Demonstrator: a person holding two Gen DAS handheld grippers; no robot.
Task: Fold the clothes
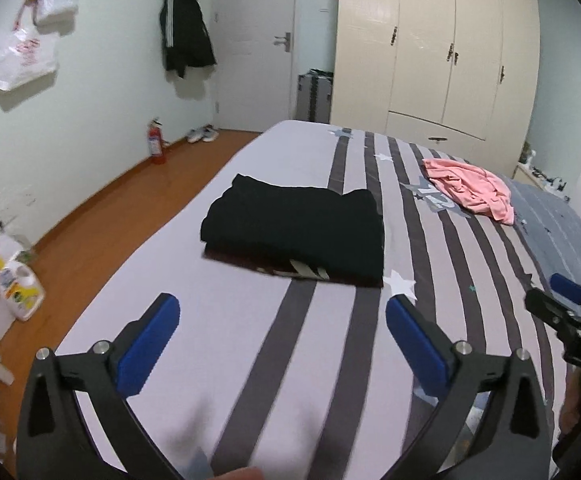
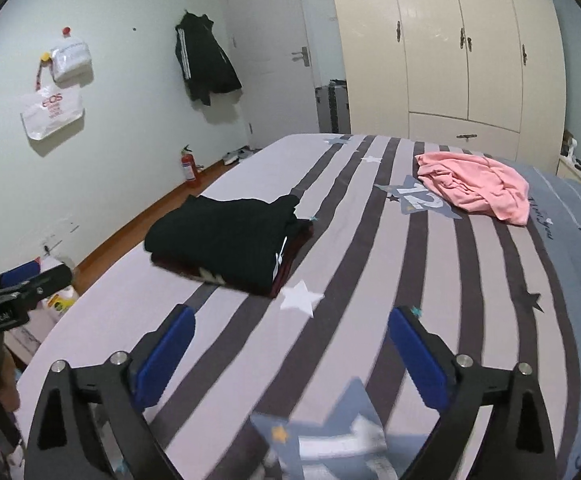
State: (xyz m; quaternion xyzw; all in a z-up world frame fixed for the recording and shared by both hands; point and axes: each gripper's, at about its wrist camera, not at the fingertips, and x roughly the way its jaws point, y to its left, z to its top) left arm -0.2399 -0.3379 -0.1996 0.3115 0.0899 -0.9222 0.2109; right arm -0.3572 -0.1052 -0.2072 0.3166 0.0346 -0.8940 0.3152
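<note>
A folded black garment (image 1: 296, 230) lies on the striped bed (image 1: 250, 340), on top of a dark red folded piece; it also shows in the right wrist view (image 2: 230, 240). A crumpled pink garment (image 1: 470, 190) lies farther right on the bed, also in the right wrist view (image 2: 476, 186). My left gripper (image 1: 282, 320) is open and empty, above the bed short of the black stack. My right gripper (image 2: 290, 332) is open and empty, near the stack's right corner. Each gripper shows at the edge of the other's view.
A cream wardrobe (image 1: 434, 48) stands past the bed's far end. A white door (image 1: 256, 40) and a hung black jacket (image 1: 186, 36) are on the far wall. A fire extinguisher (image 1: 155, 142), shoes and detergent bottles (image 1: 18, 284) stand on the wooden floor left.
</note>
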